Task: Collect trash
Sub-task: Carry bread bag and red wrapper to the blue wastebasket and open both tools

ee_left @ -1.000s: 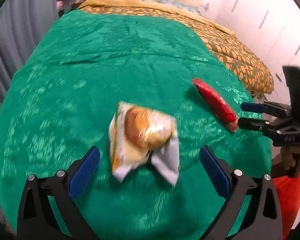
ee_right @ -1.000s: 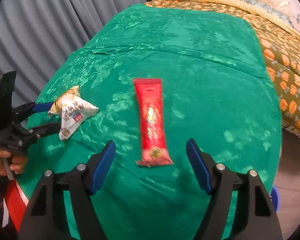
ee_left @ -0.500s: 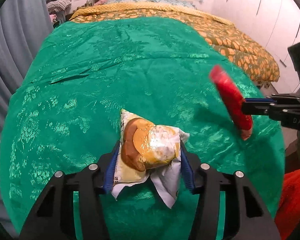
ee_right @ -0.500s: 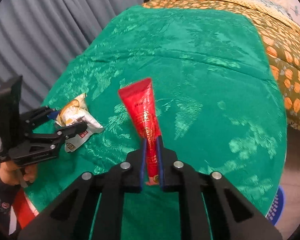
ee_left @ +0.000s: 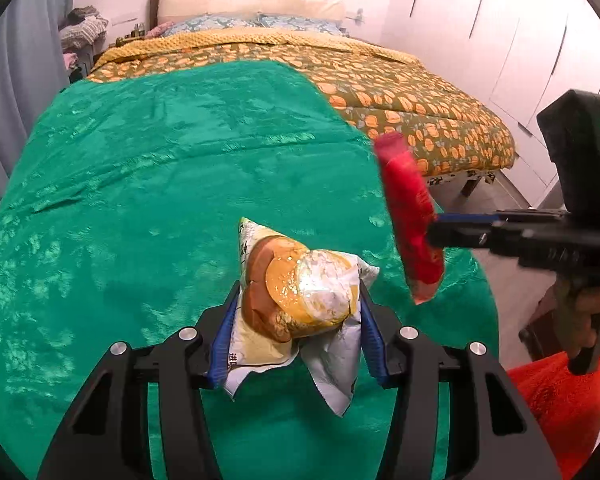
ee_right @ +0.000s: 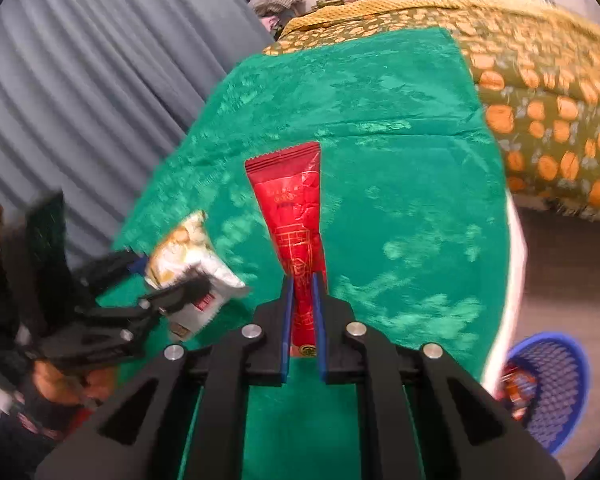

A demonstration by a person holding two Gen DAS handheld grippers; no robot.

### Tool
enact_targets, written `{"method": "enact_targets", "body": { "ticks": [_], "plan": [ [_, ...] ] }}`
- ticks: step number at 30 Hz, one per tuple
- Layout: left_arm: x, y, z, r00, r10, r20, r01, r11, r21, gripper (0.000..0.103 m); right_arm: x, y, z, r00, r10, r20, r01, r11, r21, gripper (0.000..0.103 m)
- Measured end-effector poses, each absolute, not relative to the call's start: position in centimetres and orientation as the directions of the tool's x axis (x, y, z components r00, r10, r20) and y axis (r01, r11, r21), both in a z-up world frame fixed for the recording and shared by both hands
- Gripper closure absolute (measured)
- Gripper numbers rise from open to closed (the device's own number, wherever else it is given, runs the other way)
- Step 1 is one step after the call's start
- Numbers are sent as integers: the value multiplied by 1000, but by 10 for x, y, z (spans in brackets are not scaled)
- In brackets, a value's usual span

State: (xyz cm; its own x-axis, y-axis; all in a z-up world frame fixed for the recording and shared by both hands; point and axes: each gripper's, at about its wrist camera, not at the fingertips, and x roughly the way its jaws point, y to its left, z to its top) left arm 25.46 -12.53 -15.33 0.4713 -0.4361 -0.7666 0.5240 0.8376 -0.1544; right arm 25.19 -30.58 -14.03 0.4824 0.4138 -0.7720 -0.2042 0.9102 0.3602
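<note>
Both pieces are picked up but not binned: the left gripper (ee_left: 296,336) clamps the bun wrapper (ee_left: 300,296) over the green bedspread (ee_left: 160,184), the right gripper (ee_right: 302,312) pinches the red sachet (ee_right: 296,216), and the blue basket (ee_right: 556,376) beyond the bedspread's edge seemingly holds one wrapper already.

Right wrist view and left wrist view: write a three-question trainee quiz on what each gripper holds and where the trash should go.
1. True or false: the right gripper is shut on the red snack wrapper.
2. Multiple choice: the left gripper grips A) a bread packet, B) a pillow, C) a bottle.
3. Fill in: the blue ____ at the lower right of the right wrist view already holds some trash.

Key
1. True: the blue pads pinch the wrapper's lower end and it stands clear of the green bedspread.
2. A: the bread packet sits pressed between the pads.
3. basket: the blue basket stands on the floor beside the bed.
</note>
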Motion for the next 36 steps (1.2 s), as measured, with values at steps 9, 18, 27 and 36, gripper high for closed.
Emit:
{"method": "enact_targets", "body": {
  "ticks": [9, 18, 27, 36],
  "plan": [
    [246, -109, -167, 470, -390, -792, 492, 861, -132, 51, 264, -300, -175, 484, 308, -819, -212, 949, 232, 69],
    [236, -121, -162, 459, -403, -792, 516, 846, -131, 51, 261, -317, -167, 520, 358, -776, -176, 933, 313, 91],
    [194, -235, -135, 355, -552, -755, 690, 699, -186, 51, 186, -449, -150, 566, 269, -779, -21, 950, 313, 92],
    [151, -388, -177, 151, -579, -801, 795, 553, -250, 51, 134, -562, -235, 455, 176, -873, 207, 932, 296, 92]
  ]
}}
